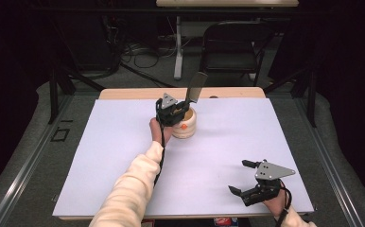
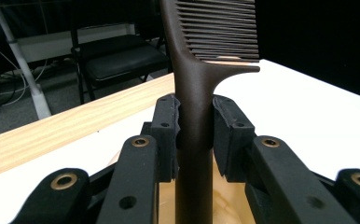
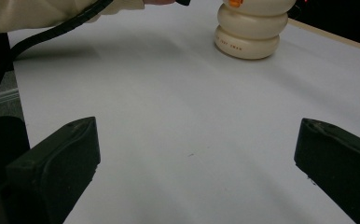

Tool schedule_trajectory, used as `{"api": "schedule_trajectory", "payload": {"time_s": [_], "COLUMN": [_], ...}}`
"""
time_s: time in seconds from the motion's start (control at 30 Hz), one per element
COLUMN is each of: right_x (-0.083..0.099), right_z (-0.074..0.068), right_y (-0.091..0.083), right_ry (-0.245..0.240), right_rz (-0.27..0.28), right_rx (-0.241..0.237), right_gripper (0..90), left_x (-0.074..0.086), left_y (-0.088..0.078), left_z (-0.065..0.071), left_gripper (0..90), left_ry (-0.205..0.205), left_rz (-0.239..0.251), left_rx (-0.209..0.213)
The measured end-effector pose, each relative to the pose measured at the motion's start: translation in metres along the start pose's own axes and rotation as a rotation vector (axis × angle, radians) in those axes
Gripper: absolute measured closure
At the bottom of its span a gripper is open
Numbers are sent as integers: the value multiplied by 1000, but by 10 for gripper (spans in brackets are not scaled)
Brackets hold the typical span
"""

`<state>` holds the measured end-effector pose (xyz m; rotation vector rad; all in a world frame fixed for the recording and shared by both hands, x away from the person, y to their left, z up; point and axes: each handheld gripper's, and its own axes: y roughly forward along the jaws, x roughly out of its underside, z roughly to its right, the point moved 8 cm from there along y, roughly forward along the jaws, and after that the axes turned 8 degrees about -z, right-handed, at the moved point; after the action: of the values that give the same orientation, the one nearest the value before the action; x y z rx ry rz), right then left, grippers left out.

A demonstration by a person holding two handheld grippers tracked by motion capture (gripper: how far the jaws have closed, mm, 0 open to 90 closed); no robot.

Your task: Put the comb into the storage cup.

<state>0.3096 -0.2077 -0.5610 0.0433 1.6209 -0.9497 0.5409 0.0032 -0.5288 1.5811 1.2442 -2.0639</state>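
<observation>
A dark brown comb point(image 1: 195, 87) stands upright with its handle down in a cream ribbed holder point(image 1: 186, 126) near the table's far middle. My left gripper point(image 1: 177, 112) sits right over the holder, shut on the comb handle point(image 2: 194, 135); the comb's teeth point(image 2: 220, 28) rise above the pads. The holder's inside shows cream below the jaws point(image 2: 225, 205). My right gripper point(image 1: 241, 176) rests near the front right edge, open, with nothing between its fingers point(image 3: 59, 161). From there the holder point(image 3: 249, 30) stands far ahead with an orange mark on it.
White sheet point(image 1: 124, 156) covers the table, with a wooden strip point(image 1: 124, 93) at the far edge. A black folding chair point(image 1: 230, 47) and a white table leg point(image 1: 178, 47) stand beyond. A person's cream sleeve point(image 1: 131, 184) reaches across the middle-left, with the cable trailing along it.
</observation>
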Motion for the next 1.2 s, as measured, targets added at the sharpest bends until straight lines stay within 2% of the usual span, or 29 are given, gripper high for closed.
{"api": "schedule_trajectory", "payload": {"time_s": [0.4, 1.2], "right_x": [0, 0], "right_z": [0, 0], "right_y": [0, 0], "right_ry": [-1, 0], "right_rz": [1, -1], "right_rx": [0, 0], "right_gripper": [0, 0], "left_x": [2, 8], "left_y": [1, 2], "left_z": [4, 1], "left_gripper": [719, 719], "left_ry": [12, 24], "left_rz": [-32, -64], "left_rx": [11, 9]}}
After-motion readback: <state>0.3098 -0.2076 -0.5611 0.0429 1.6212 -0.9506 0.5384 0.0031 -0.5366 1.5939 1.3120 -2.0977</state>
